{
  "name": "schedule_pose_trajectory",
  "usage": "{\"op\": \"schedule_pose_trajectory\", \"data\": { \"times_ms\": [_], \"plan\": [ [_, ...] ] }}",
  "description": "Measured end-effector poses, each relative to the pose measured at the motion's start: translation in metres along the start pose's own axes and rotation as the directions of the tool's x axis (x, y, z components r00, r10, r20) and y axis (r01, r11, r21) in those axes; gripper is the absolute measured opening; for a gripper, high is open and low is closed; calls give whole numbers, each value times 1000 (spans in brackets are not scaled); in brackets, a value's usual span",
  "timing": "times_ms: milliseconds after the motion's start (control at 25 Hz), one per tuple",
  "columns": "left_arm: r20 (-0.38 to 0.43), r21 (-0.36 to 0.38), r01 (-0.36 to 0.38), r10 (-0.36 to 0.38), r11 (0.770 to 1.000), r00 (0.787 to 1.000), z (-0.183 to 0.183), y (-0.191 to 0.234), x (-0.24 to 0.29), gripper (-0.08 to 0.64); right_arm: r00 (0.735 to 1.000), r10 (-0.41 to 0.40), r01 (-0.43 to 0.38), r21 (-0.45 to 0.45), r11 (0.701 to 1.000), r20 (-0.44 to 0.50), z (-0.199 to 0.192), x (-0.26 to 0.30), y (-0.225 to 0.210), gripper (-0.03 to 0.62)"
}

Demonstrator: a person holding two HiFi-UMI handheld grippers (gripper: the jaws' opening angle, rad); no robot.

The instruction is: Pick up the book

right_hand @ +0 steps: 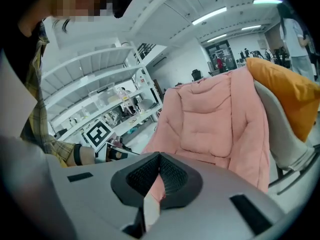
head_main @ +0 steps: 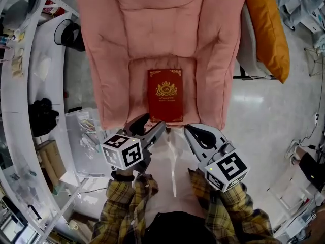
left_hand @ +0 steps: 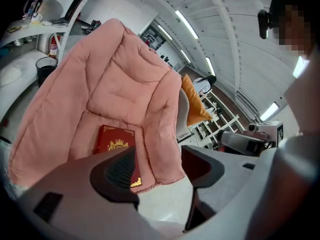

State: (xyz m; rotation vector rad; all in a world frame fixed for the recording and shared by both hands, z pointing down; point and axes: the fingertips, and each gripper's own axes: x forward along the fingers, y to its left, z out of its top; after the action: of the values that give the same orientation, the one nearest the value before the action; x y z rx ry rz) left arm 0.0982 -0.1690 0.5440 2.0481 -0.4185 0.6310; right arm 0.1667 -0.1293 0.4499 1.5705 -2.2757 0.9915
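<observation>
A dark red book (head_main: 165, 94) with gold ornament lies flat on the seat of a pink padded armchair (head_main: 152, 34). In the left gripper view the book (left_hand: 116, 144) shows beyond the jaws, part hidden by the left one. My left gripper (head_main: 148, 125) hangs just before the book's near left corner, open, with nothing between its jaws (left_hand: 160, 169). My right gripper (head_main: 192, 132) is off the seat's front edge, right of the book, shut and empty (right_hand: 159, 159). The right gripper view shows the chair (right_hand: 215, 119) but not the book.
An orange cushion (head_main: 266, 29) leans on a grey seat to the chair's right. A curved white counter (head_main: 45, 60) runs along the left, with a black bag (head_main: 43, 116) and a clear plastic box (head_main: 84, 136) near it. Shiny floor (head_main: 259, 116) lies to the right.
</observation>
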Motion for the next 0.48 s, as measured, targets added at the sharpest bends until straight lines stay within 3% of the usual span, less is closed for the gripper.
{"op": "schedule_pose_trajectory", "data": {
  "times_ms": [480],
  "plan": [
    [-131,-90,-37,25,995,991,-64,106,59,282,999,17,-14,70,997,-50,-60,37,-9,17]
  ]
}}
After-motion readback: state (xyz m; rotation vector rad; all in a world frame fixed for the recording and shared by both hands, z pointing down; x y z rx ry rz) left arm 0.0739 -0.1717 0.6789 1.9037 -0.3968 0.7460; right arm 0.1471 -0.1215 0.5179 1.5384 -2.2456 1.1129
